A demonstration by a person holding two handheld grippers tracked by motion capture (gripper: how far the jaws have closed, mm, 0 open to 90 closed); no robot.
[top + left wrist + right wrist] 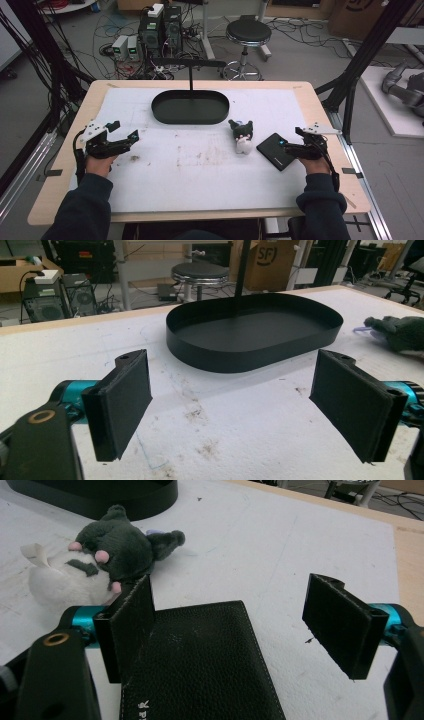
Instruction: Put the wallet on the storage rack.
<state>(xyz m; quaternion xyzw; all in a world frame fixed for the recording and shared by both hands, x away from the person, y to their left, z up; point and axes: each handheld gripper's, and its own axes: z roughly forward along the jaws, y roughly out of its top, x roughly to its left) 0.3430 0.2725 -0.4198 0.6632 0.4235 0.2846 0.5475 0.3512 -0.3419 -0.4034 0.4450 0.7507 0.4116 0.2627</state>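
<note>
With jaws apart, the right gripper (227, 625) straddles the black leather wallet (200, 665) beside the plush toy (100, 560), probably about to clamp it; the left gripper (232, 405) waits open.

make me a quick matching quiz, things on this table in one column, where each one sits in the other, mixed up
Things:
1. black oval tray
2. plush toy
3. black leather wallet
4. left tool

Places:
A. under the open right tool
B. far middle of the white mat
C. over the mat's left side, open and empty
D. between the tray and the wallet

Pairs: 1-B, 2-D, 3-A, 4-C
</note>
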